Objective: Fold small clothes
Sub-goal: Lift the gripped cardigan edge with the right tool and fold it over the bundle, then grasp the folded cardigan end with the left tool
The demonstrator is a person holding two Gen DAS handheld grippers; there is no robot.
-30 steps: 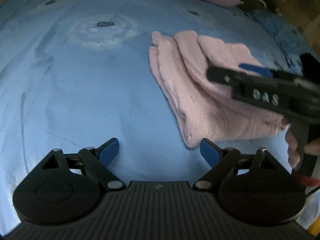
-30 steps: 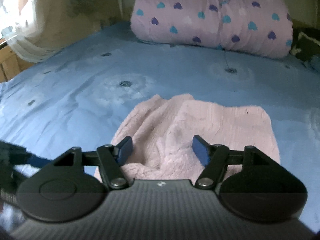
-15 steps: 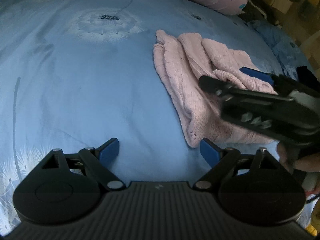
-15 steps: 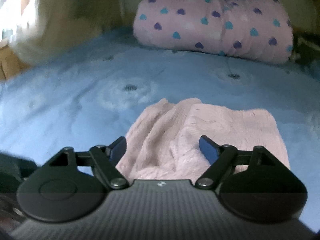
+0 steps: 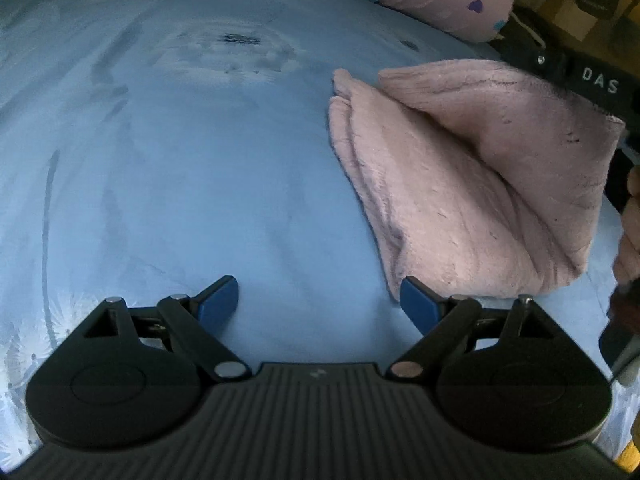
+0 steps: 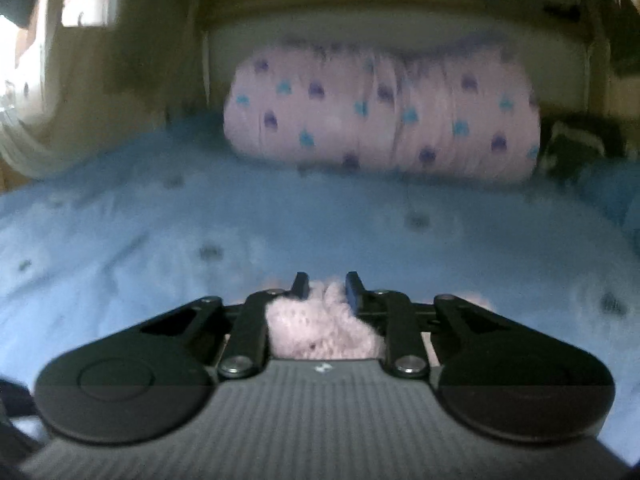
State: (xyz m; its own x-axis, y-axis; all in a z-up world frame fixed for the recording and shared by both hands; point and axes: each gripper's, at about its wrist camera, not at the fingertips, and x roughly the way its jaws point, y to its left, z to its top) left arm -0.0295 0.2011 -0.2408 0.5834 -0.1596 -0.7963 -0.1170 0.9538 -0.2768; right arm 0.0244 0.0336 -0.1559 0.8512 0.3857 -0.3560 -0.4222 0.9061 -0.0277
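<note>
Pink fleecy garment lies folded on blue bedsheet, toward bed's right side, well short of heart-print rolled blanket at head end. Right gripper closing, jaws narrow, bunch of pink fabric pinched between pads; one flap lifted off the bed, tented up. Left gripper spread wide, nothing between fingers, hovering over bare sheet just beside garment's near corner.
</note>
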